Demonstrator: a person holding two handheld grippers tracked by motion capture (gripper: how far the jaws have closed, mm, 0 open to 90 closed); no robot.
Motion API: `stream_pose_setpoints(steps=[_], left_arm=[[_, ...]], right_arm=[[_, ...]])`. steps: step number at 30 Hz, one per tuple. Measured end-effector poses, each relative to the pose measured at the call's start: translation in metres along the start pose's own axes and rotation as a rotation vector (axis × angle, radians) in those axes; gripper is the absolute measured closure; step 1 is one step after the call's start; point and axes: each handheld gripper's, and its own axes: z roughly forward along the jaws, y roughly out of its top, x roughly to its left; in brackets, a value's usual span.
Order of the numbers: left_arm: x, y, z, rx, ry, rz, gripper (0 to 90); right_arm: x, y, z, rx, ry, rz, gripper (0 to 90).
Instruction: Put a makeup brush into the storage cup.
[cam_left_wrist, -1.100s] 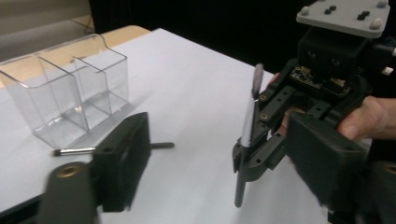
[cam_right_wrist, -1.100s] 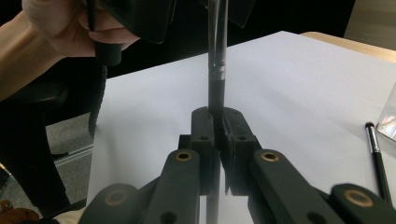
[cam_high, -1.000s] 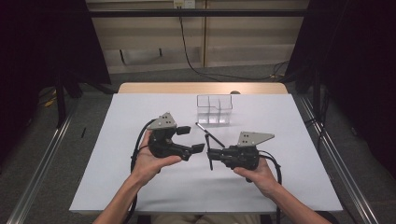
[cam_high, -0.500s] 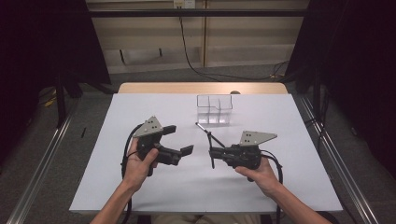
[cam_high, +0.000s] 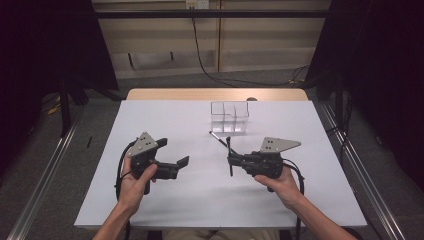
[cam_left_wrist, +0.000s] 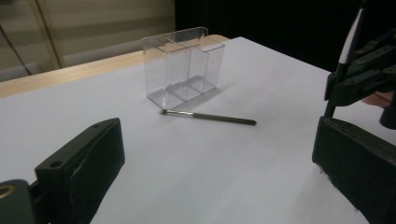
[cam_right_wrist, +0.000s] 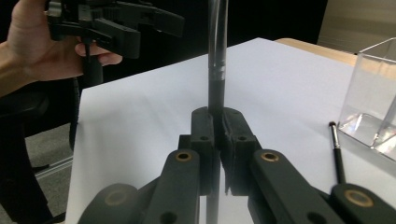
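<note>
My right tongs are squeezed tight on a thin black brush. It stands up between the jaws, above the white table. My left tongs have just been opening. Now they are wide apart with nothing in them. Another brush lies flat on the table, just beside the clear box at the far side.

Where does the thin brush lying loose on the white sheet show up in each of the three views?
High view: the loose brush lies mid-table, just in front of the clear organizer.
Left gripper view: the brush lies at centre, in front of the organizer.
Right gripper view: the brush lies at the right, beside the organizer.
Shared landmark: the organizer.
</note>
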Motion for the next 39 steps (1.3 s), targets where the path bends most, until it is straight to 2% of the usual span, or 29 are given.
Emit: stream_pose_setpoints(steps=[4, 6, 12, 15, 16, 19, 22, 25, 28, 34, 35, 37, 39], left_arm=[[0.002, -0.007, -0.009, 0.003, 0.004, 0.015, 2.4], [0.003, -0.009, -0.011, 0.001, 0.008, 0.007, 2.4], [0.009, -0.022, -0.023, 0.003, 0.051, 0.005, 2.4], [0.011, -0.027, -0.029, 0.004, 0.062, -0.012, 2.4], [0.012, -0.032, -0.032, -0.009, 0.09, -0.01, 2.4], [0.012, -0.038, -0.039, 0.001, 0.106, -0.027, 2.4], [0.01, -0.043, -0.043, 0.009, 0.1, -0.011, 2.4], [0.01, -0.048, -0.05, -0.006, 0.11, -0.047, 2.4], [0.01, -0.053, -0.059, -0.014, 0.131, -0.031, 2.7], [0.012, -0.062, -0.064, -0.006, 0.131, -0.026, 2.6], [0.012, -0.063, -0.064, -0.011, 0.13, -0.044, 2.6], [0.014, -0.064, -0.064, -0.011, 0.129, -0.051, 3.1], [0.015, -0.063, -0.066, -0.022, 0.142, -0.037, 3.1]], right_arm=[[-0.003, 0.004, -0.002, -0.008, -0.015, -0.005, 84.5], [-0.004, 0.005, -0.002, -0.01, -0.02, -0.007, 84.5], [-0.011, 0.015, -0.001, -0.021, -0.048, -0.02, 84.5], [-0.013, 0.017, -0.001, -0.017, -0.057, -0.028, 84.5], [-0.016, 0.018, -0.001, -0.021, -0.071, -0.034, 84.5], [-0.021, 0.021, -0.001, -0.03, -0.082, -0.028, 84.5], [-0.023, 0.024, 0.001, -0.038, -0.087, -0.03, 84.5], [-0.025, 0.027, 0.003, -0.042, -0.088, -0.032, 84.5], [-0.028, 0.031, 0.006, -0.051, -0.096, -0.028, 84.5], [-0.037, 0.04, 0.009, -0.067, -0.117, -0.023, 84.5], [-0.038, 0.041, 0.01, -0.071, -0.12, -0.021, 84.5], [-0.04, 0.044, 0.011, -0.076, -0.122, -0.022, 84.5], [-0.044, 0.047, 0.014, -0.074, -0.127, -0.021, 84.5]])
